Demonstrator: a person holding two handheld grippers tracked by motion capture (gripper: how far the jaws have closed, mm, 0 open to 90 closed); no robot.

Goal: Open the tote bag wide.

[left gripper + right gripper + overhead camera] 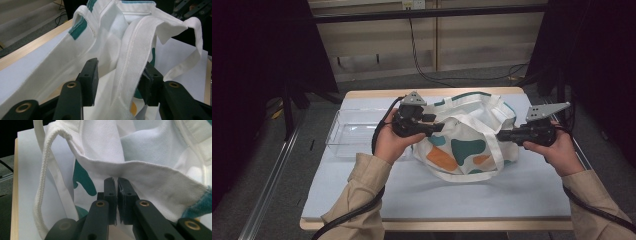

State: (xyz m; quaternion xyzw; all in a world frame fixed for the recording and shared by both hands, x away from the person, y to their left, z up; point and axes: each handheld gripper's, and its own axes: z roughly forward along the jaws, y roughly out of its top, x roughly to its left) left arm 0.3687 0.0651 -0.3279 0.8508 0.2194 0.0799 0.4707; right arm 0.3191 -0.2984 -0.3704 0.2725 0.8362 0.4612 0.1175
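A: Item one?
B: White tote bag (467,142) with teal and orange blotches, slumped mid-tabletop (362,195), mouth open.
A: Left of bag?
B: Clear plastic tray (343,134), near the bag. Left gripper (438,127) at the bag's left rim, fingers (88,80) parted, strap (130,75) passing loose between them.
A: Right of bag?
B: Right gripper (499,135) at the bag's right side, fingers (110,195) pinched closed on the bag's hem (150,170).

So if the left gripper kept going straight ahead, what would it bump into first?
Most likely the tote bag. The left gripper has its jaws open around the bag's white strap, and the bag's cloth stands right ahead of it, though how close is hard to judge.
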